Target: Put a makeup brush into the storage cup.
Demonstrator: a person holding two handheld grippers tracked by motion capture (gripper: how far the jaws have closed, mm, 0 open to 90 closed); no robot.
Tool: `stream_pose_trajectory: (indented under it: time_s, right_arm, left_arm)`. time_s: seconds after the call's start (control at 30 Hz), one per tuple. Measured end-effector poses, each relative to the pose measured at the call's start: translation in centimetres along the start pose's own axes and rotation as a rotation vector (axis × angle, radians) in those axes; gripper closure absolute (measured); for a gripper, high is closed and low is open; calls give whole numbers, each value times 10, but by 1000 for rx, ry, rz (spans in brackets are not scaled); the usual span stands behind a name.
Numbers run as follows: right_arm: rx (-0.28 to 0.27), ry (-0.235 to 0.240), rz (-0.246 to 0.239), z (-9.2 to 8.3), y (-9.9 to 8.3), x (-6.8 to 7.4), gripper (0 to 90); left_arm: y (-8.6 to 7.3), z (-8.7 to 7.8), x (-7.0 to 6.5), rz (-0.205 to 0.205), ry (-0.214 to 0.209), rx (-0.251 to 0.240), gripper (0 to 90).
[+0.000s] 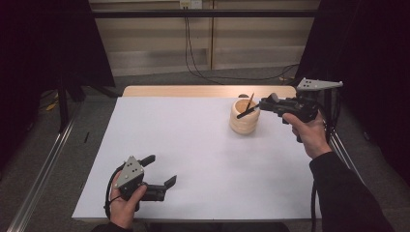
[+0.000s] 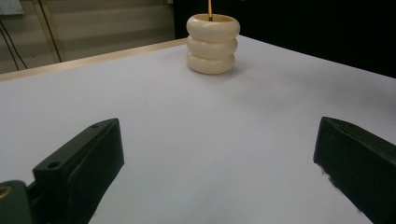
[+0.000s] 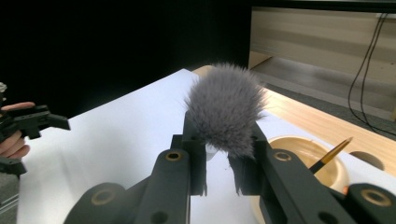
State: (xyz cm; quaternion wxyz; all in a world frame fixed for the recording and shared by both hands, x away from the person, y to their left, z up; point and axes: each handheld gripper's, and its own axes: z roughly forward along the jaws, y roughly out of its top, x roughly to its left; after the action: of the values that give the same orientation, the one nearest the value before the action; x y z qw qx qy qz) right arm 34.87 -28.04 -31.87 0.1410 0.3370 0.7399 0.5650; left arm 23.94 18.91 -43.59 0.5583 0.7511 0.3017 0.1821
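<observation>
Nearest me, my left claw (image 1: pixel 160 170) rests low at the front of the white bench (image 1: pixel 193 145), jaws wide apart and empty. Farther off at the right, my right claw (image 3: pixel 223 161) is clamped on a fluffy grey brush (image 3: pixel 226 107), held over the cream ribbed holder (image 1: pixel 244 117) near the bench's far edge. I judge the brush light, its bristles soft and easily crushed, so the stiff handle is the place to grip. A thin orange-tipped brush (image 3: pixel 332 155) already leans inside the holder.
</observation>
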Motion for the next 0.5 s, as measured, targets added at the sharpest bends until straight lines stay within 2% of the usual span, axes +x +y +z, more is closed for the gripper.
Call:
stream_pose_trajectory:
  time_s: [0.07, 0.23, 0.5]
  right_arm:
    - [7, -23, -5, 2, 4, -3, 771]
    - [11, -39, -4, 6, 4, -7, 771]
    - [42, -95, 0, 11, 8, -19, 771]
  left_arm:
    - [0, 0, 0, 1, -1, 0, 15]
    - [1, 1, 0, 7, 3, 3, 16]
    - [0, 1, 1, 5, 1, 1, 15]
